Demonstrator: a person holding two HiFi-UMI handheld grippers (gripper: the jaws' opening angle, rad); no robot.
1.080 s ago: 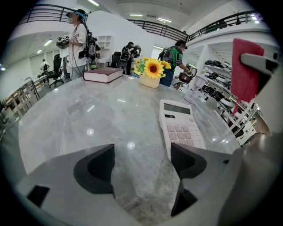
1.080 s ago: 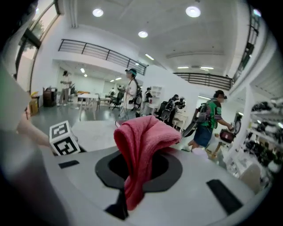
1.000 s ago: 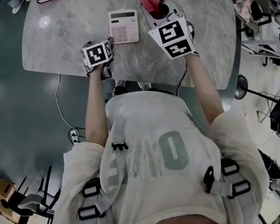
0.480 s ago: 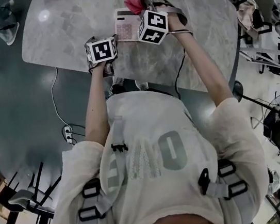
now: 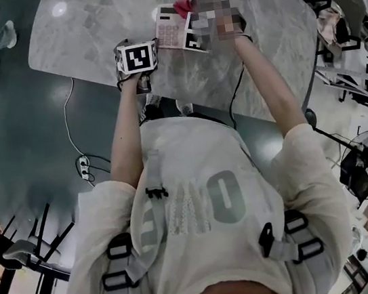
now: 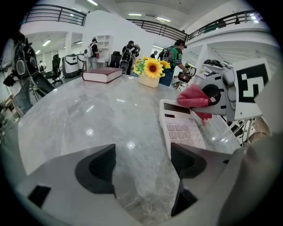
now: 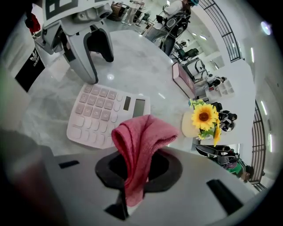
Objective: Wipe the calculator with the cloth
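The pale pink calculator point(image 5: 167, 34) lies flat on the marble table point(image 5: 85, 34). A red cloth point(image 7: 141, 141) is pinched in my right gripper point(image 7: 137, 167) and stands up from its shut jaws. In the head view the cloth point(image 5: 182, 6) hangs over the calculator's far right corner, with the right gripper point(image 5: 201, 25) just right of it. My left gripper point(image 6: 143, 167) is open and holds nothing; it hovers over bare marble at the calculator's point(image 6: 181, 128) near left corner. In the head view the left gripper point(image 5: 138, 57) sits left of the calculator.
A dark red book point(image 6: 102, 74) and a pot of sunflowers point(image 6: 150, 70) stand at the table's far side. Several people are in the room beyond. The near table edge runs close behind both grippers. Bare marble lies left of the calculator.
My right gripper has carried the cloth left, from beside the calculator to over its far right corner. The left gripper has barely moved.
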